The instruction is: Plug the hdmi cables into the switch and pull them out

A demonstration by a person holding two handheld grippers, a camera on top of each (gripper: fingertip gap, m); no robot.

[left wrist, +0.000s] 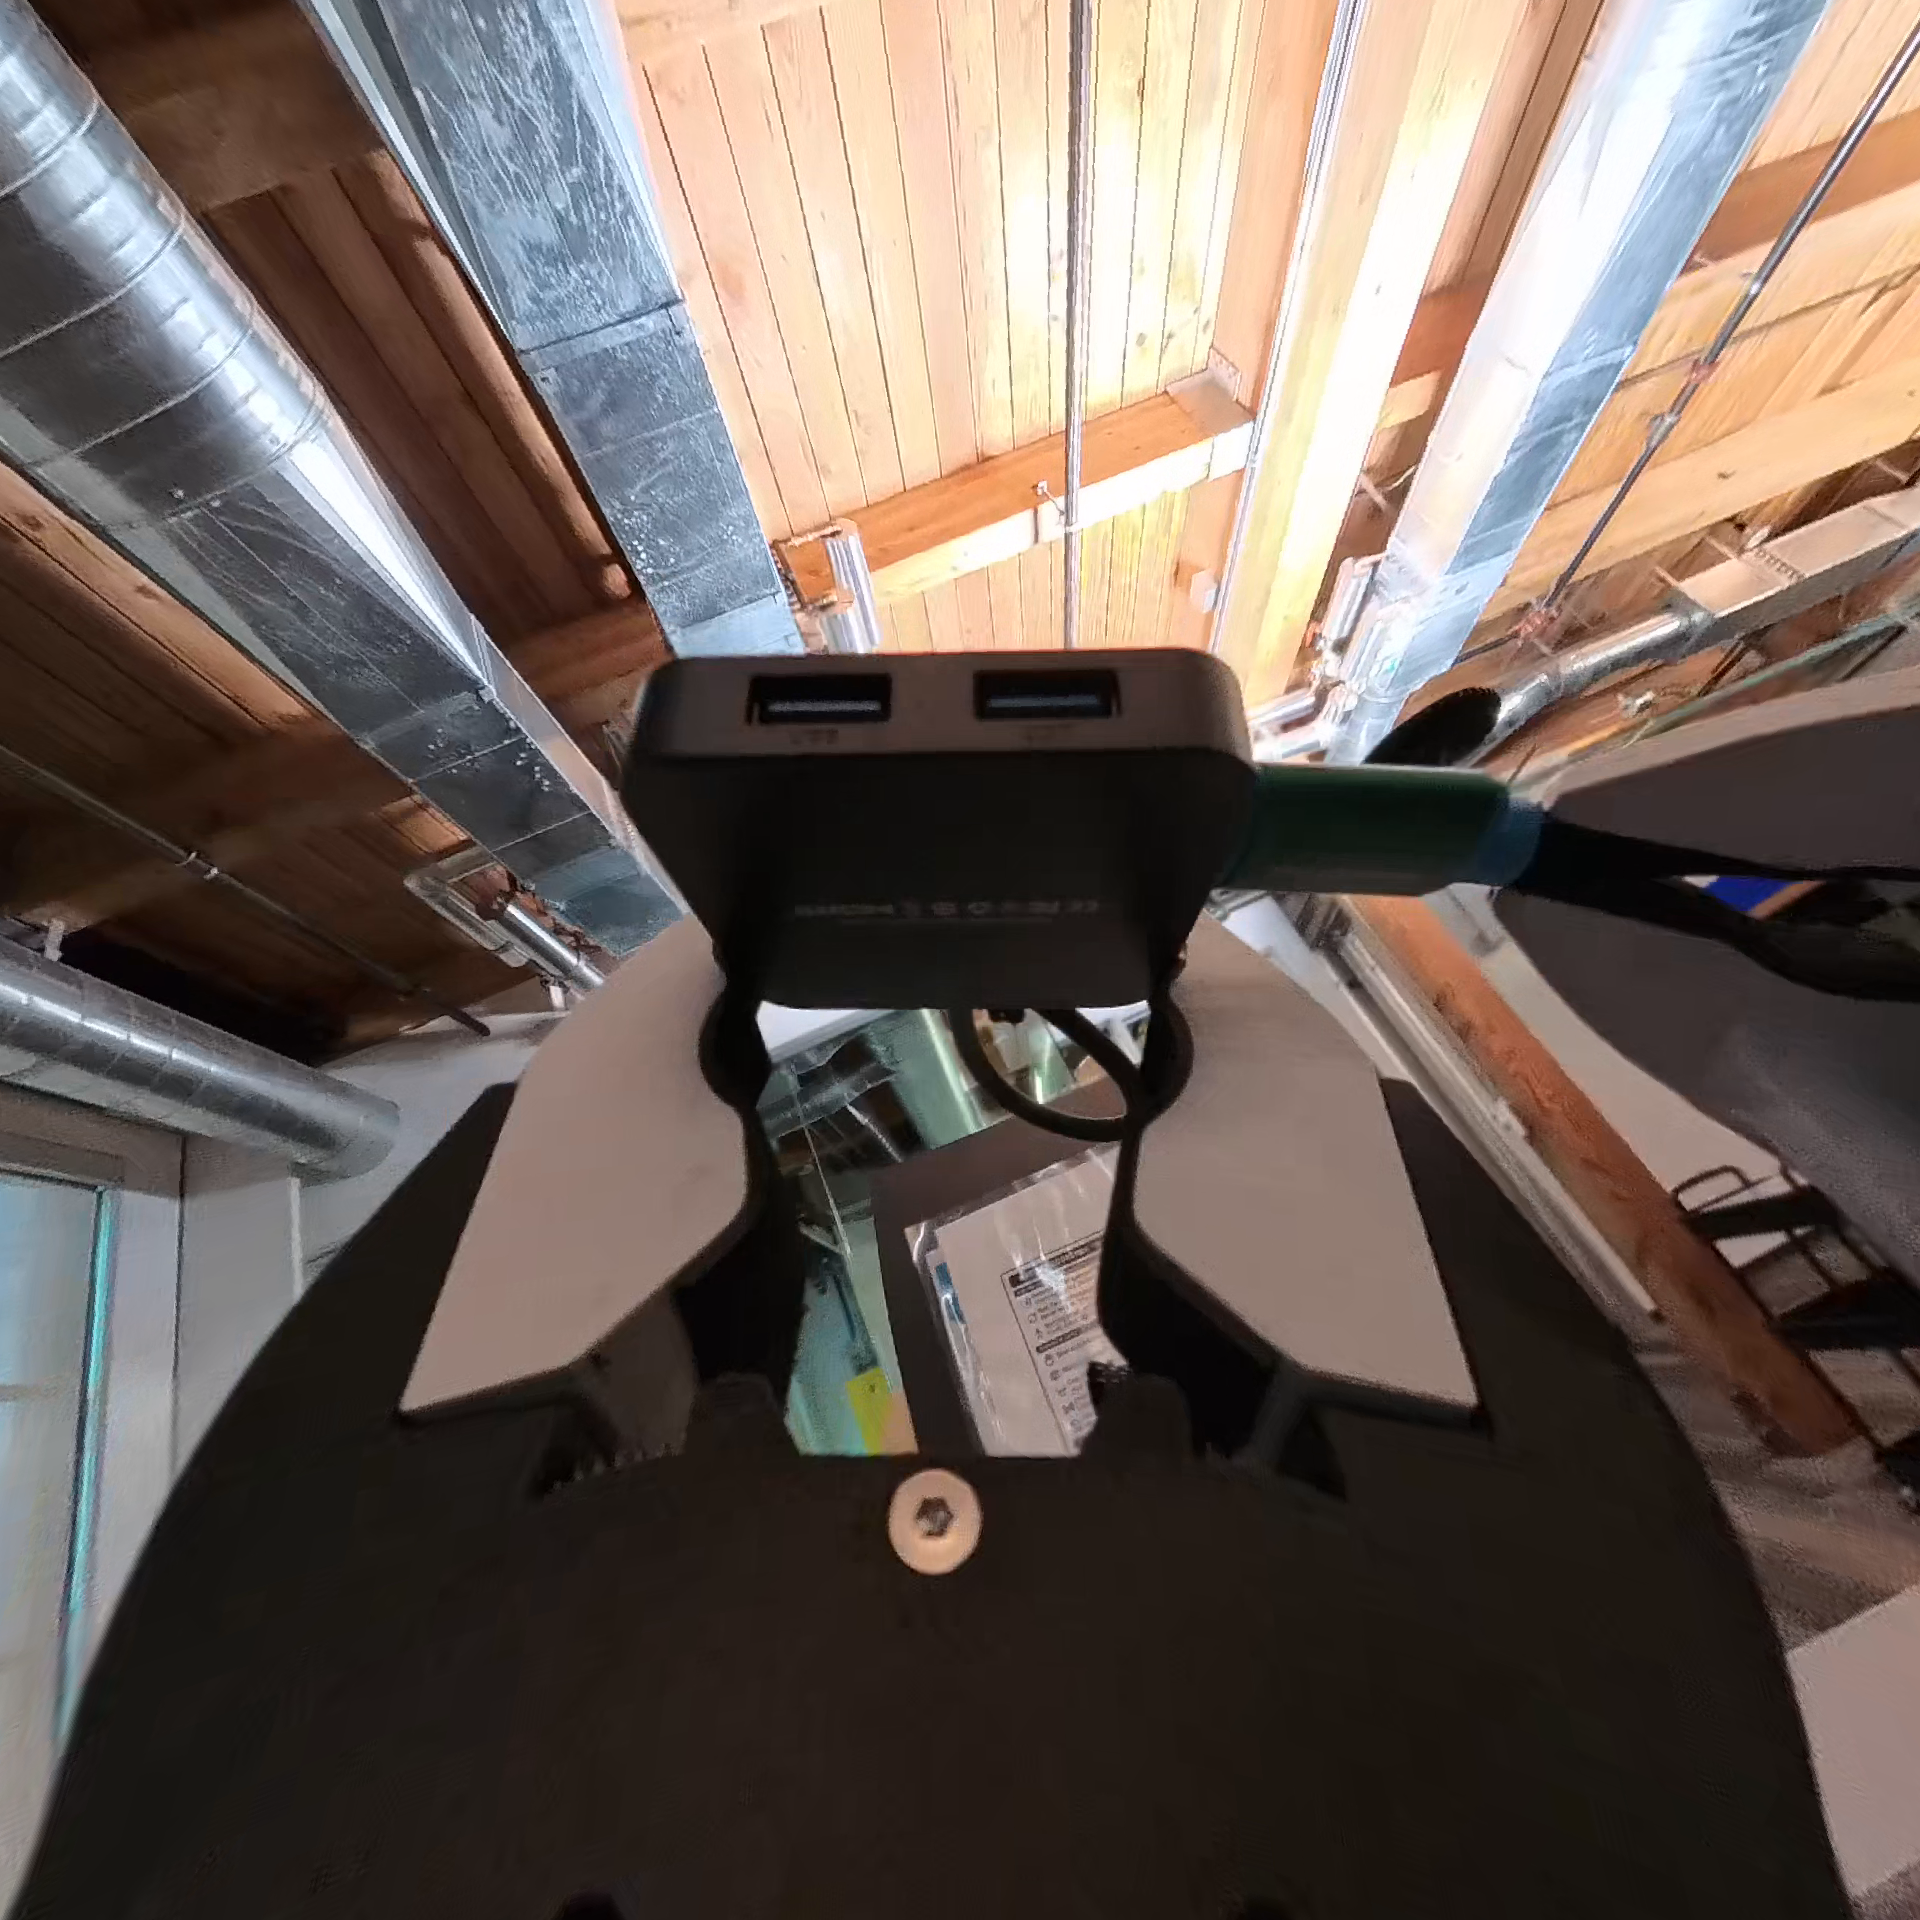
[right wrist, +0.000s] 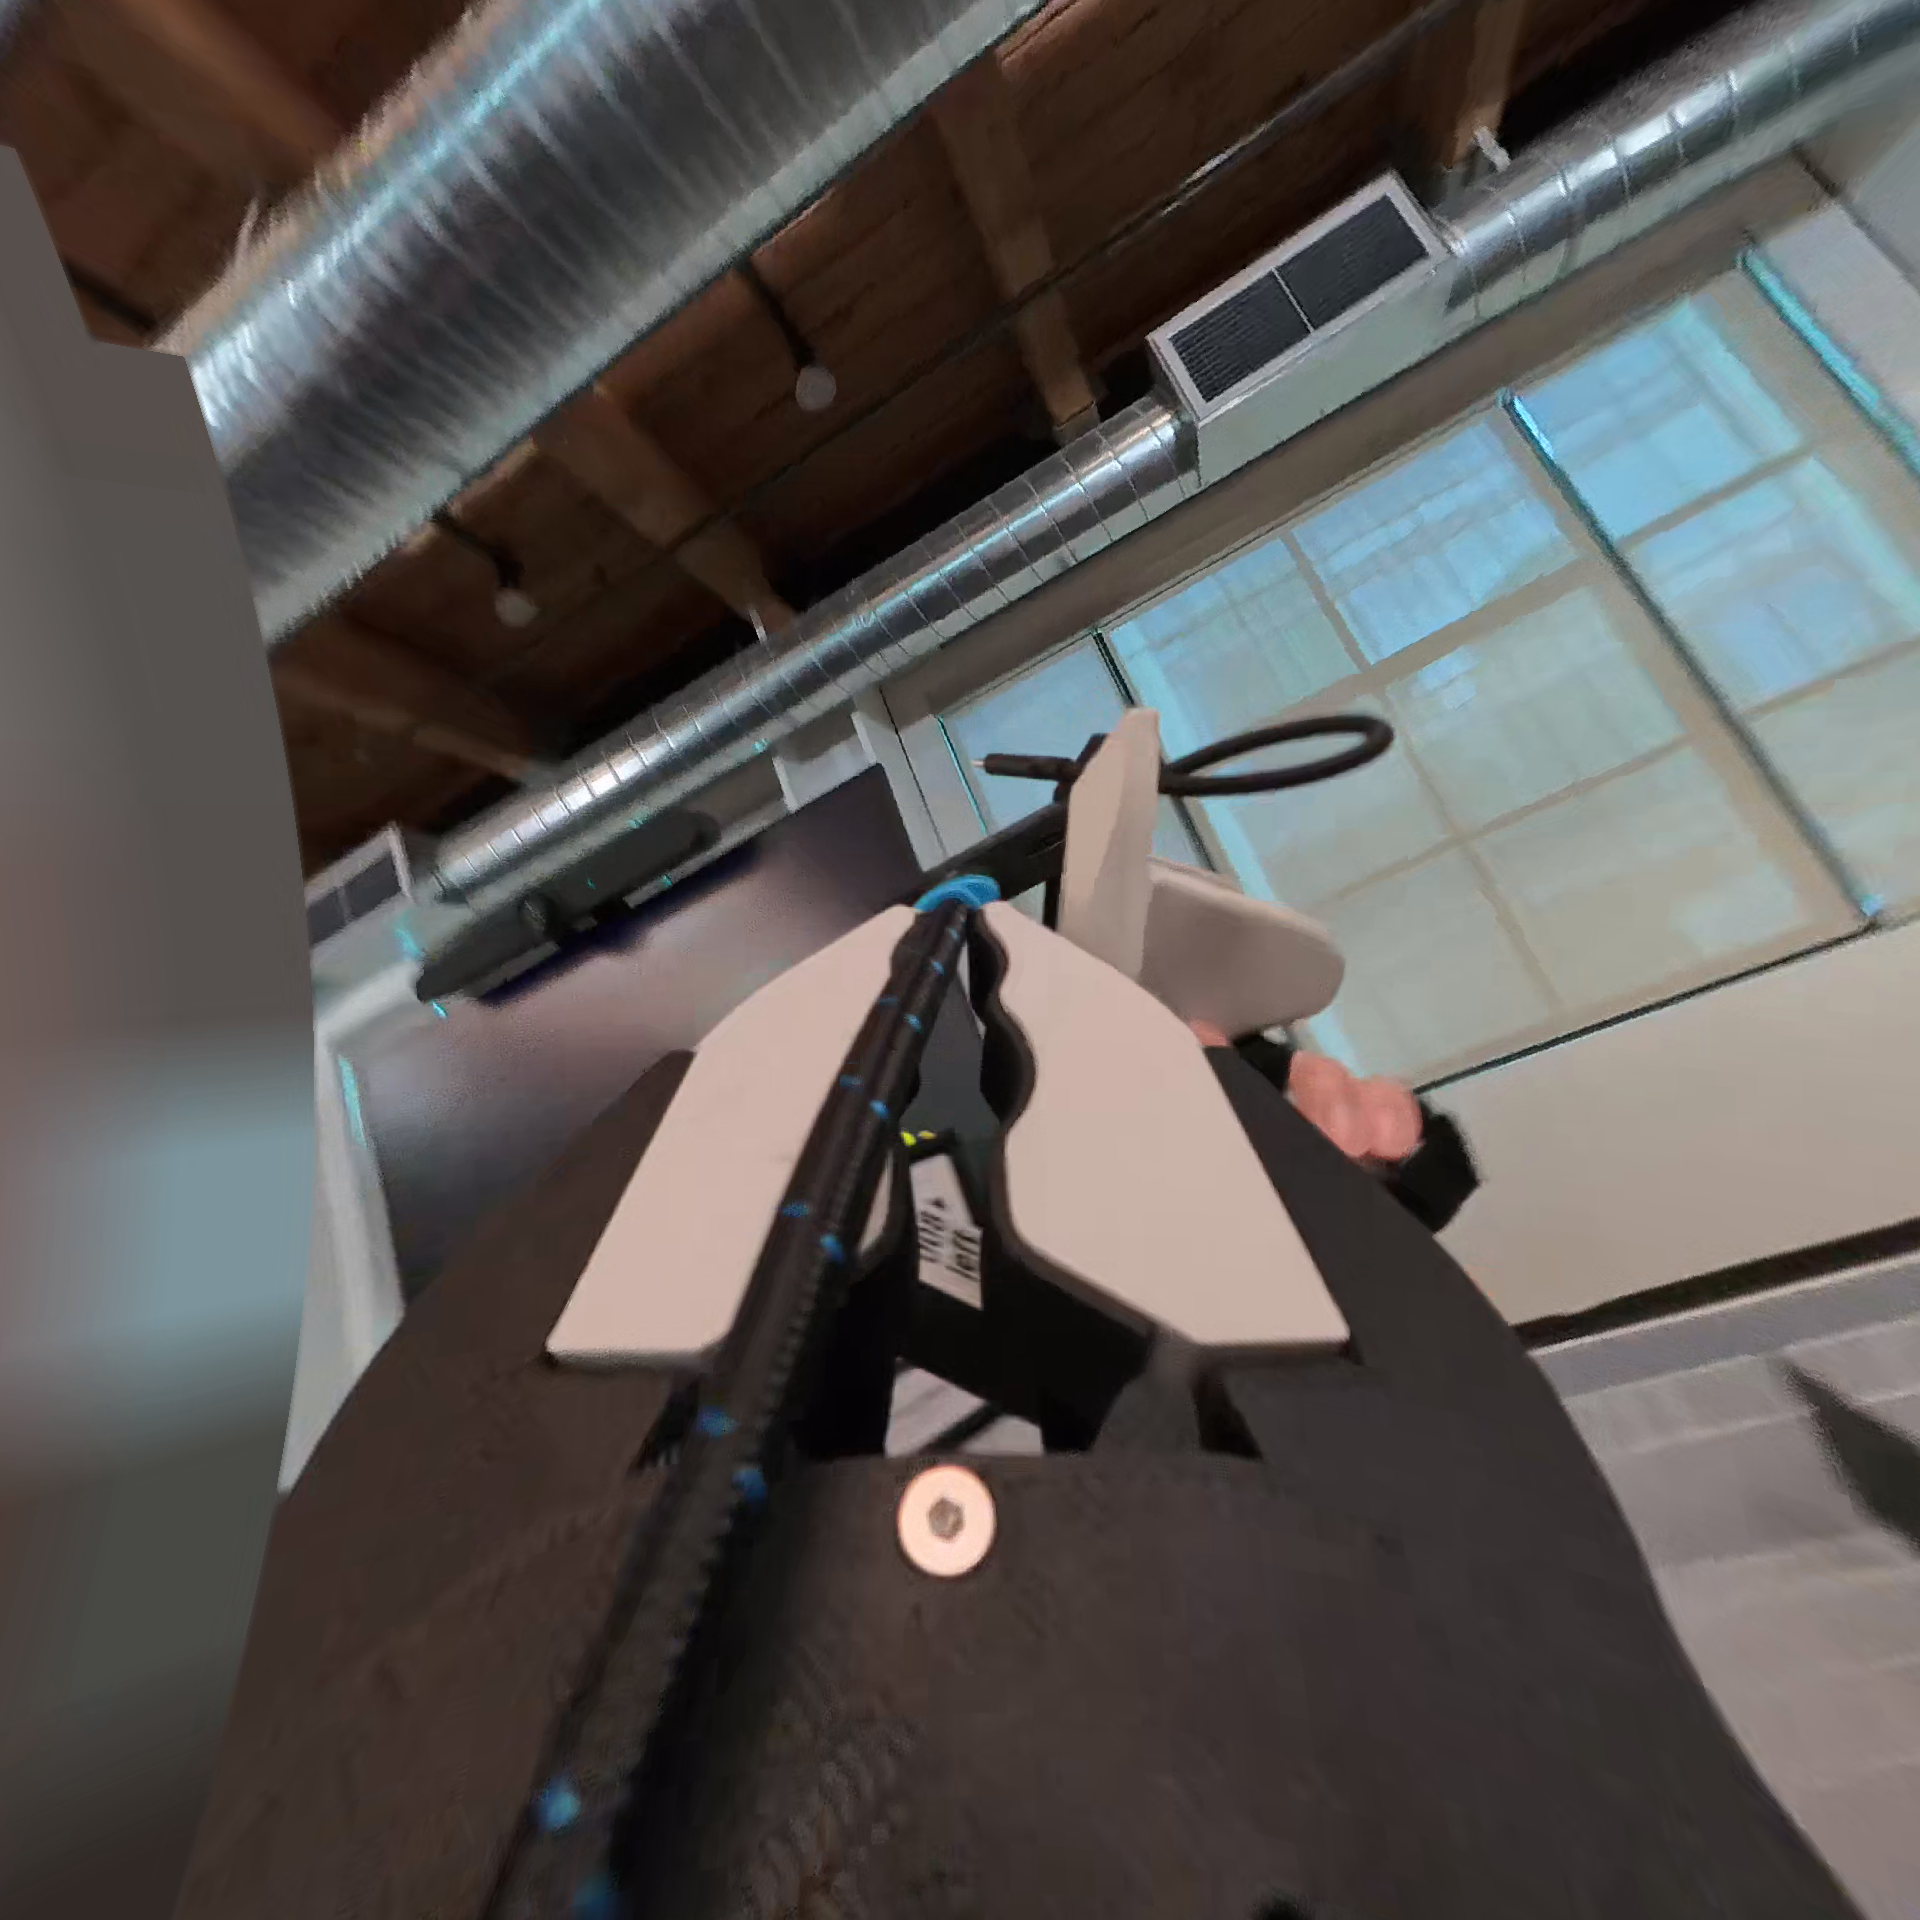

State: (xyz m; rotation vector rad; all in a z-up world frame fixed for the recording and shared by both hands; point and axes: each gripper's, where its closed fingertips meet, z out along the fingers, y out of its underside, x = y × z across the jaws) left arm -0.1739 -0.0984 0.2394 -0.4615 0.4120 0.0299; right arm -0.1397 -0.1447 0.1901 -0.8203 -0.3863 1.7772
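Note:
My left gripper [left wrist: 945, 987] is shut on a black switch box [left wrist: 935, 831] and holds it up toward the ceiling, with two empty ports on its top edge. A teal HDMI plug [left wrist: 1361, 831] with a blue collar sits against the switch's right side, its metal tip out of sight. My right gripper [right wrist: 961, 920] is shut on the black braided cable [right wrist: 862, 1122] just behind that blue collar [right wrist: 961, 894]. It also shows at the right in the left wrist view [left wrist: 1538, 852]. The switch shows edge-on [right wrist: 1013, 847] between the left gripper's fingers [right wrist: 1107, 821].
A short black pigtail cable [left wrist: 1049, 1081] loops from the switch's underside and shows in the right wrist view [right wrist: 1278, 753]. A person's hand [right wrist: 1351, 1112] holds the left gripper. Wooden ceiling, metal ducts [left wrist: 156, 416], windows [right wrist: 1558, 727] and a dark screen [right wrist: 644, 997] lie beyond.

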